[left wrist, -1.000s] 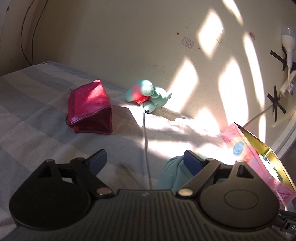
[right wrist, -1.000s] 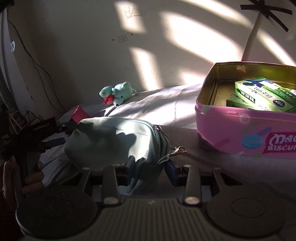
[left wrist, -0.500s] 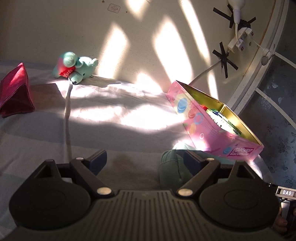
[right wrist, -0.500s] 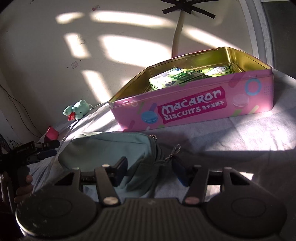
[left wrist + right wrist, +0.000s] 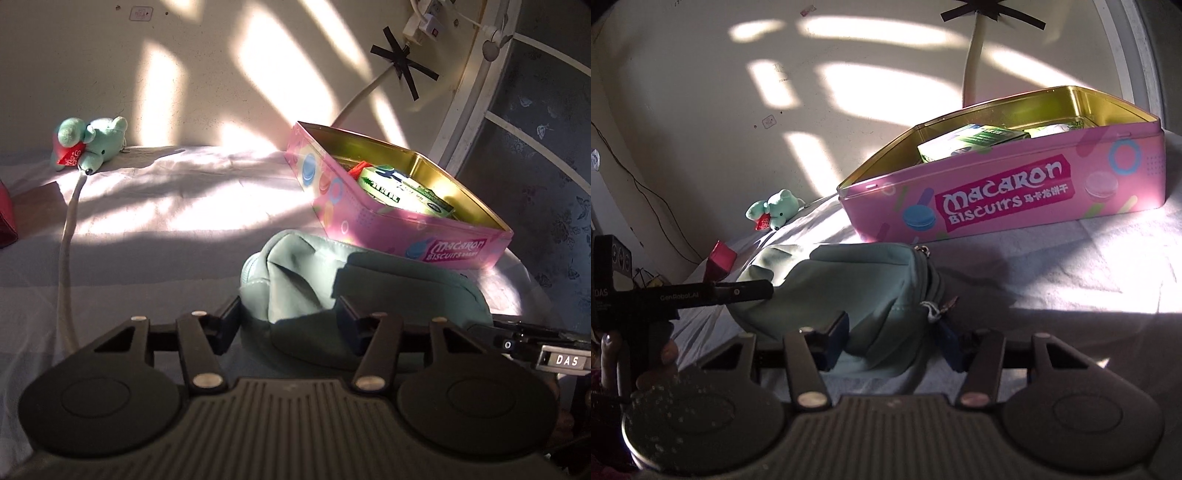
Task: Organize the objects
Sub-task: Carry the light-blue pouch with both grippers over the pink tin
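Note:
A teal zip pouch [image 5: 332, 280] lies on the bed in front of a pink Macaron Biscuits tin [image 5: 373, 221]. My left gripper [image 5: 288, 325] has its fingers on either side of one end of the pouch, closed in on it. My right gripper [image 5: 890, 343] is shut on the other end of the pouch [image 5: 857, 284], near its zip pull. The open tin [image 5: 997, 199] holds green boxes. A teal plush toy [image 5: 88, 146] lies by the wall; it also shows in the right wrist view [image 5: 774, 212].
A red pouch [image 5: 720, 258] lies further along the striped bed sheet [image 5: 166, 221]. A white cable [image 5: 66, 251] runs across the bed from the plush. The wall stands close behind, and a white bed frame [image 5: 476, 74] rises at the right.
My left gripper has swung right to the pouch and its fingers have closed in around it. My right gripper has kept its hold while the tin came closer in its view.

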`<state>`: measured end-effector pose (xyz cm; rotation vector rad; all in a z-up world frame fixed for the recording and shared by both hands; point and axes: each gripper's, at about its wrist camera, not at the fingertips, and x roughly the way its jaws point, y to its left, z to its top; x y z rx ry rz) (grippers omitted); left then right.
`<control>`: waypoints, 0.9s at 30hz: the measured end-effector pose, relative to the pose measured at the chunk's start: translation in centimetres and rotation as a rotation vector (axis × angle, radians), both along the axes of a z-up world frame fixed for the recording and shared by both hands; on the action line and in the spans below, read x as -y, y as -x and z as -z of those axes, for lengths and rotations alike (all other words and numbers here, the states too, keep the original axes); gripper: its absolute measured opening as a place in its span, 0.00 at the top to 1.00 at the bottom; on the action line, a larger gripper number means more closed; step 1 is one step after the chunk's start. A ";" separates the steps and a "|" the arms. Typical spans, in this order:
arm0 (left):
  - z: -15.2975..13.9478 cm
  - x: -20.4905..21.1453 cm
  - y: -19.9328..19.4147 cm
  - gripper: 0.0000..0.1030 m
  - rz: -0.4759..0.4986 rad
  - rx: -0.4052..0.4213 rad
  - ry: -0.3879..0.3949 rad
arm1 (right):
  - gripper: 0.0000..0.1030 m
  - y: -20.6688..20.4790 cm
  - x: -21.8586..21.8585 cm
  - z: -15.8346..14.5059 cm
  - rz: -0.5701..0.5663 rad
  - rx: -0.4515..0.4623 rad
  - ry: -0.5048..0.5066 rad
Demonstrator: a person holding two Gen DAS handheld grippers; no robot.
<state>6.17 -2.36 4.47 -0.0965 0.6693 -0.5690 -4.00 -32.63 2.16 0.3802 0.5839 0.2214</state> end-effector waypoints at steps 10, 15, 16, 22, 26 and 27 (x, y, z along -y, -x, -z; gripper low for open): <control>-7.4 7.5 -2.1 0.44 0.084 0.216 0.002 | 0.51 -2.8 6.0 -6.3 0.131 0.229 0.044; -6.9 14.0 -7.9 0.43 0.107 0.160 -0.045 | 0.49 -8.4 11.4 -7.2 0.213 0.138 0.094; -6.7 15.1 -9.1 0.43 0.103 0.142 -0.053 | 0.49 -9.3 12.2 -7.3 0.220 0.116 0.092; -5.5 20.6 -15.2 0.40 0.031 0.099 -0.140 | 0.46 -17.3 15.1 -6.8 0.247 -0.010 0.179; -4.5 22.4 -16.3 0.38 0.006 0.105 -0.219 | 0.34 -19.8 16.1 -6.8 0.314 0.014 0.196; -4.4 22.5 -15.9 0.37 0.009 0.115 -0.226 | 0.32 -19.6 16.5 -7.0 0.332 0.035 0.173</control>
